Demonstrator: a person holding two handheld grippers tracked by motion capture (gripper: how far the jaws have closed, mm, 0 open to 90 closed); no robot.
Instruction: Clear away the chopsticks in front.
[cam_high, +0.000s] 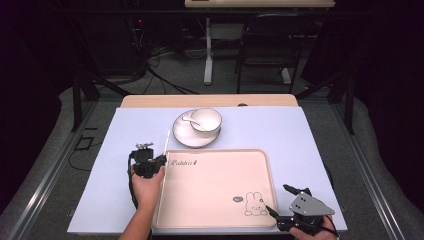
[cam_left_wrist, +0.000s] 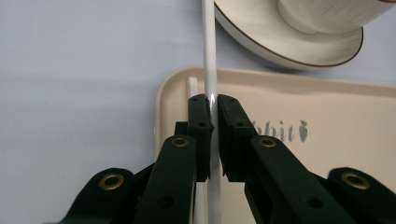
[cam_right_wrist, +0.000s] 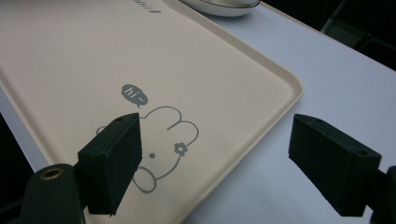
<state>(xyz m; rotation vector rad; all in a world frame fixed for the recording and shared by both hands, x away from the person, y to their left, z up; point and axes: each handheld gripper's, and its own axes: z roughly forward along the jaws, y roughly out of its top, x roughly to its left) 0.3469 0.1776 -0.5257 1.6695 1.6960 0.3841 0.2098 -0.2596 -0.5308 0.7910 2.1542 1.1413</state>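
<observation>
White chopstick (cam_left_wrist: 208, 56) pinched thin in left tool (cam_left_wrist: 212, 108), likely to pivot and slip near tray (cam_left_wrist: 327, 93) rim; right tool (cam_right_wrist: 215, 158) spread.

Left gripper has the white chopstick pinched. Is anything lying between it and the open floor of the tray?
Nothing visible blocks it. The left gripper holds the chopstick at the tray left rim, where a second white stick lies; the plate sits beyond the tray.
</observation>
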